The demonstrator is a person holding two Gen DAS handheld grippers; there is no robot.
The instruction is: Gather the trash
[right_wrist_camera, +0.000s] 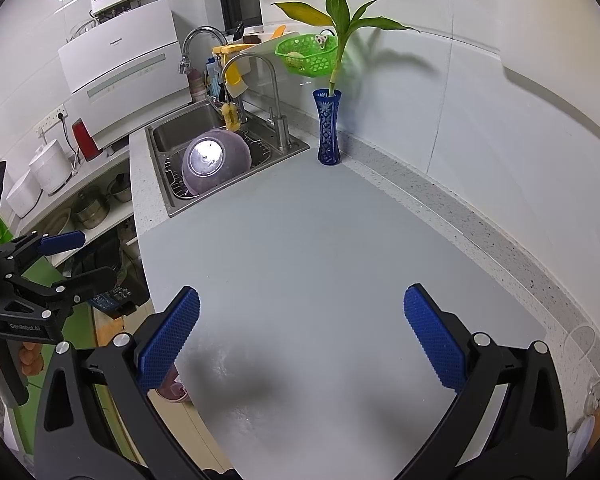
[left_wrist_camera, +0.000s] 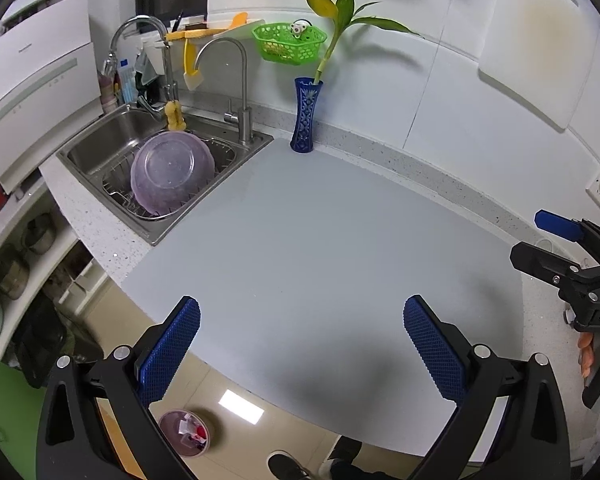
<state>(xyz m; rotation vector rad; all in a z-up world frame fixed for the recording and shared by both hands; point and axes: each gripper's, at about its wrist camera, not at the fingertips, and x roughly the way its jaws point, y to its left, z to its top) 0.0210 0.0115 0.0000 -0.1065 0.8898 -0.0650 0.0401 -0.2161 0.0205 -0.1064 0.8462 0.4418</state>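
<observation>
Below, a floor bin (left_wrist_camera: 186, 432) holds scraps, while both grippers, left gripper (left_wrist_camera: 302, 344) and right gripper (right_wrist_camera: 302, 336), hover spread and empty.

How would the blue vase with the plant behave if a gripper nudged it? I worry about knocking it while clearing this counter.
The vase looks tall and narrow with a pinched waist and small foot, so it would probably tip rather than slide. The long leafy stalk leans to one side, likely making it top-heavy. Its cut pattern suggests glass, so probably fragile and slippery.

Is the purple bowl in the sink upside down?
Yes. The purple bowl is tipped over in the sink, leaning on the wire rack, its flat bottom facing up and outward.
</observation>
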